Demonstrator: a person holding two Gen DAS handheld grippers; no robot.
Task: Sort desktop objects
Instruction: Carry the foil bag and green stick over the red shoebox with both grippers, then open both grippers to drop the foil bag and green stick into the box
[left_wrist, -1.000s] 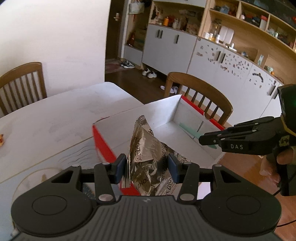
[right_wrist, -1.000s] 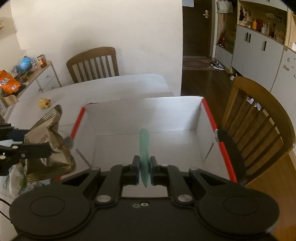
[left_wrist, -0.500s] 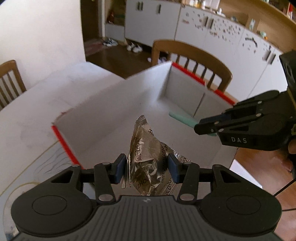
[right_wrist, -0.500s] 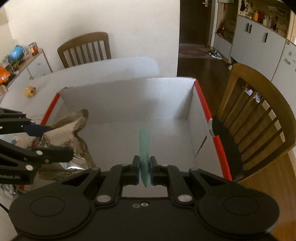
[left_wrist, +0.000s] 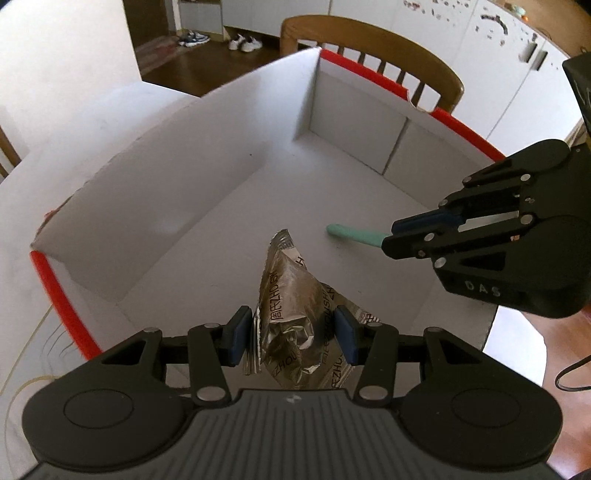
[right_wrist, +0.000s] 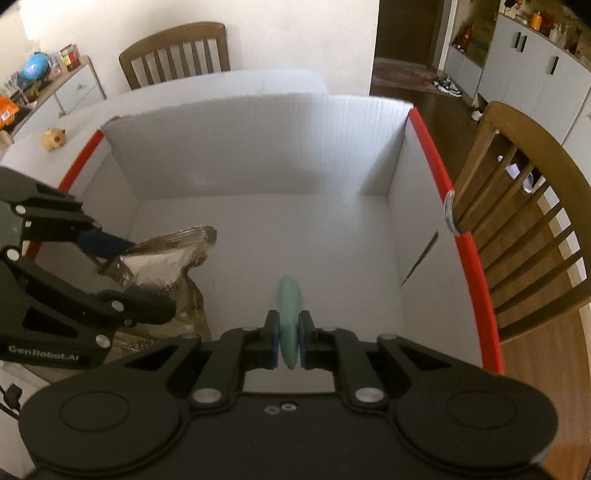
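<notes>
- Around: white box (left_wrist: 229, 173) with red-edged rims on a white table (left_wrist: 92, 122); wooden chair (left_wrist: 373, 40) just past the far red rim, a second chair (right_wrist: 177, 48) at the table's far end.
- On the table beyond the box, seen only from the right wrist: small yellow toy (right_wrist: 53, 138); also a side cabinet (right_wrist: 70, 85) with clutter on top.
- Seen only from the left wrist: shoes (left_wrist: 240, 41) on the dark floor, white cupboards (left_wrist: 517, 55) behind the chair.
- Left gripper (left_wrist: 295, 338) clamped at middling width on a crumpled silver bag (left_wrist: 291, 295), blue pads pressed into both sides; held over the near left part of the box interior.
- Bag's long axis roughly along the fingers, crimped tip aimed forward and up toward the far corner; printed lettering legible only from the left wrist.
- Right gripper (right_wrist: 288, 341) pinched narrow on a teal stick (right_wrist: 290, 310); held inside the box, above its floor, right of the bag.
- Stick's long axis in line with the fingers, rounded free end pointed at the far wall; from the left wrist, tip (left_wrist: 334, 229) aimed leftward, apart from the bag.
- In the way: box walls on all sides; the two grippers near each other, not touching.
- Contact between stick or bag and the box floor: cannot tell.
</notes>
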